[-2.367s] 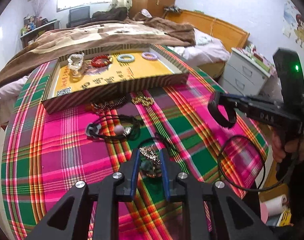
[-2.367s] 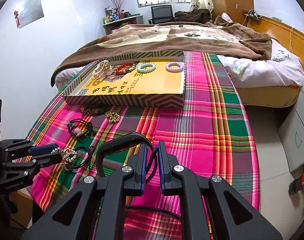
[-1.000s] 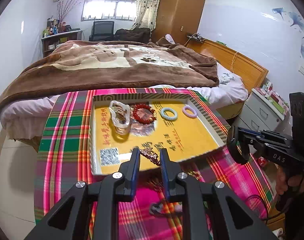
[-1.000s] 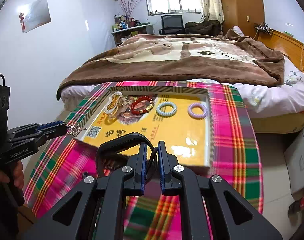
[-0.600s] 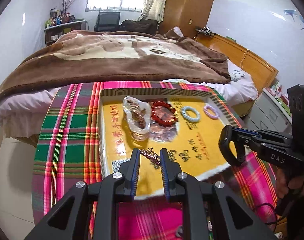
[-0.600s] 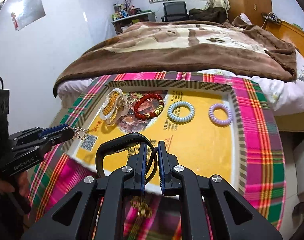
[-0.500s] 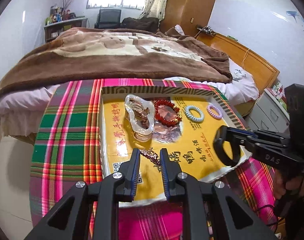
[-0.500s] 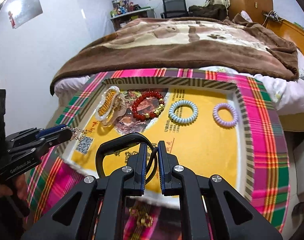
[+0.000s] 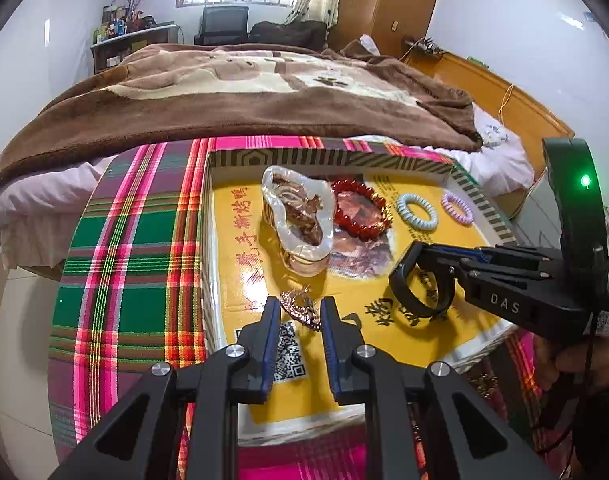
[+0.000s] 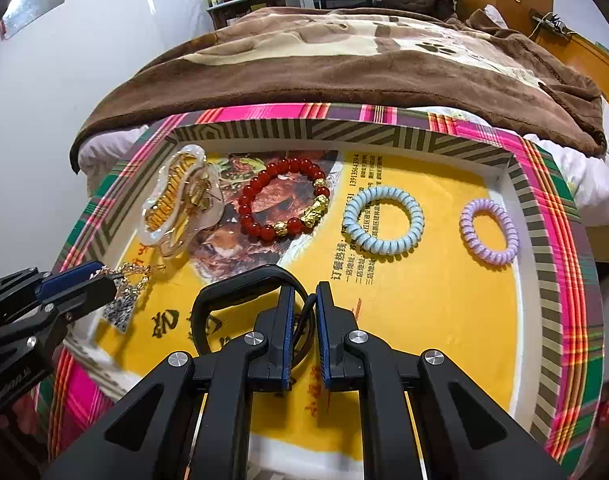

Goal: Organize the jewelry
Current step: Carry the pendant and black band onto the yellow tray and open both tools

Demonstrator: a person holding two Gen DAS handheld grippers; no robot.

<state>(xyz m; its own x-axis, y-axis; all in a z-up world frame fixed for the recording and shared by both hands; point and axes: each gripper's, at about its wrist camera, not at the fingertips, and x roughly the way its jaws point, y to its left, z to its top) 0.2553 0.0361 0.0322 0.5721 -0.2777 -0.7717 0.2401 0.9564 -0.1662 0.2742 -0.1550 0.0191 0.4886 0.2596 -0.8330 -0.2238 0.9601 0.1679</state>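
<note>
My left gripper point(image 9: 300, 312) fingers clamp a gold chain necklace point(image 9: 298, 307) above the yellow tray point(image 10: 424, 312) near its left edge, while my right gripper point(image 10: 304, 312) pinches a glossy black bangle point(image 9: 420, 284).

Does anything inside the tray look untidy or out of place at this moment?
Mostly no. The red bead bracelet, blue coil band and purple coil band lie flat in a row in the tray. Only the clear hair claw looks odd: it lies tipped on its side.
</note>
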